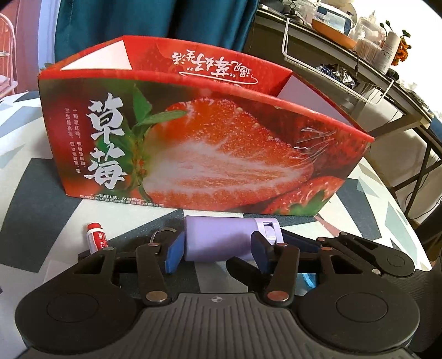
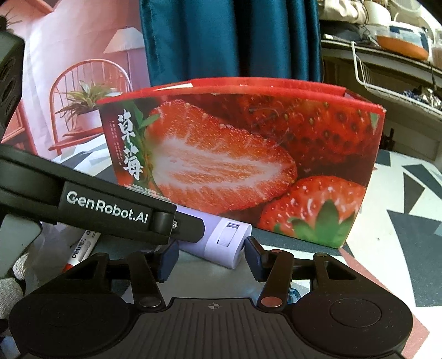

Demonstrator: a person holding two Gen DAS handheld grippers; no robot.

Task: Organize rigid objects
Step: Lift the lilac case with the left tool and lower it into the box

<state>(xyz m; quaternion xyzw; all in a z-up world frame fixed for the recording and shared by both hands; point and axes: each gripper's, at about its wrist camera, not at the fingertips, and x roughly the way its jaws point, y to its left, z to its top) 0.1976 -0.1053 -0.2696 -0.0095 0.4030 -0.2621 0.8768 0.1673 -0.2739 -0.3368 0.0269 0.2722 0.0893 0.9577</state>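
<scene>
A lilac cylinder-shaped device [image 1: 221, 237] lies on its side on the patterned table, just in front of the open red strawberry box [image 1: 193, 154]. My left gripper [image 1: 218, 252] has its blue pads on both sides of the device, which fills the gap between them. In the right wrist view the device [image 2: 223, 243] lies ahead of my right gripper [image 2: 210, 258], which is open and empty, with the box [image 2: 248, 154] behind it. The left gripper's black body [image 2: 105, 212] crosses that view.
A red-capped marker [image 1: 95, 237] lies left of the device; it also shows in the right wrist view [image 2: 80, 251]. A metal ring [image 1: 163, 234] sits by the left pad. A wire basket [image 1: 345, 74] and a cluttered shelf stand at the right. A teal curtain [image 1: 154, 22] hangs behind.
</scene>
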